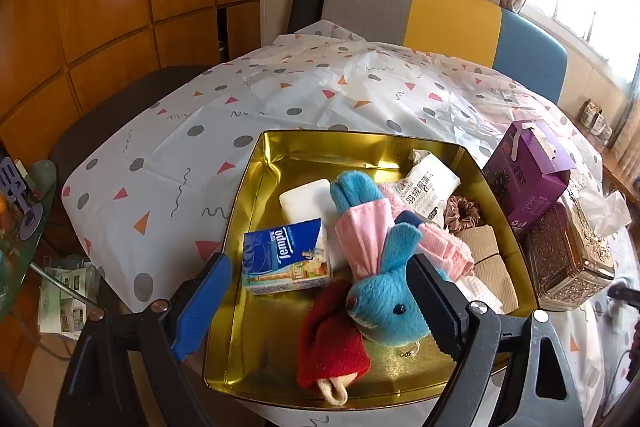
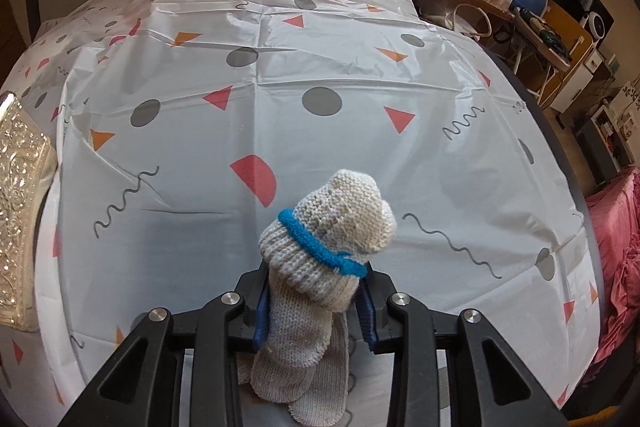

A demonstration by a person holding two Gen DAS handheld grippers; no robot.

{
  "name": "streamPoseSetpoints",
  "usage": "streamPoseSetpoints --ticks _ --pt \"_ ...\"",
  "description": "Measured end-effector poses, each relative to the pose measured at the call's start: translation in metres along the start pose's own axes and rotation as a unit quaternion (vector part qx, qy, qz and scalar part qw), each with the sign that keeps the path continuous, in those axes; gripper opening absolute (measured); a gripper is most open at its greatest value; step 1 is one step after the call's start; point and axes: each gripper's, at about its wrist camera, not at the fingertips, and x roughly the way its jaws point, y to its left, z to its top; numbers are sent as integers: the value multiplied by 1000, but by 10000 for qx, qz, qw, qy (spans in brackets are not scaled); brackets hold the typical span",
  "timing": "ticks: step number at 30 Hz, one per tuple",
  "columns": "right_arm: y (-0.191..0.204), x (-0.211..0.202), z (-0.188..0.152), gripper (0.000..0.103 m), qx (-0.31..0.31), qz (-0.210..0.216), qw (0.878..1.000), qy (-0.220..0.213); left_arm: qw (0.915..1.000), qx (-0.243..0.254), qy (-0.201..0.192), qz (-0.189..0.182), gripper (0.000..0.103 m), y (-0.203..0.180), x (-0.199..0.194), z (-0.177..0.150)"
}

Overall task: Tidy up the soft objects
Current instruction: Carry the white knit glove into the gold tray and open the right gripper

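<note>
In the left wrist view a gold tin tray (image 1: pixel 256 187) holds a blue plush bunny (image 1: pixel 384 299) in a pink dress, a red sock (image 1: pixel 332 351), a Tempo tissue pack (image 1: pixel 286 257), a white pad (image 1: pixel 308 203), a white sachet (image 1: pixel 430 193), pink cloth (image 1: pixel 444 247), a brown scrunchie (image 1: pixel 464 213) and beige folded cloth (image 1: pixel 490 263). My left gripper (image 1: pixel 316 303) hangs open over the tray's near side, and the bunny's head lies loose beside its right finger. In the right wrist view my right gripper (image 2: pixel 314 319) is shut on a rolled pair of grey knitted socks (image 2: pixel 328 239) with a blue band, above the tablecloth.
A white patterned tablecloth (image 2: pixel 320 131) covers the table. Right of the tray stand a purple box (image 1: pixel 528 179) and an ornate metal tissue box (image 1: pixel 568 259), the latter also at the left edge as an embossed box (image 2: pixel 20 211). A tricolour chair (image 1: pixel 448 19) is behind the table.
</note>
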Motion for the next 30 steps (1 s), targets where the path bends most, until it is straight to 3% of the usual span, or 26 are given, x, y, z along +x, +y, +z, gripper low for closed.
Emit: streamPoseSetpoints --ticks 6,19,24,30 --pt "24 -4 20 34 47 337 9994 64 10000 -6 31 -18 90 3 0 -4" --pt "115 -100 105 34 -894 703 9883 -1012 9999 -88 117 -41 90 9 7 -7" --pt "162 -159 117 34 -1378 1120 9721 -1533 9998 -142 116 -3 90 14 8 -6" --pt "250 -216 86 34 -2322 2153 9333 -1691 9996 -263 133 55 90 24 8 -7"
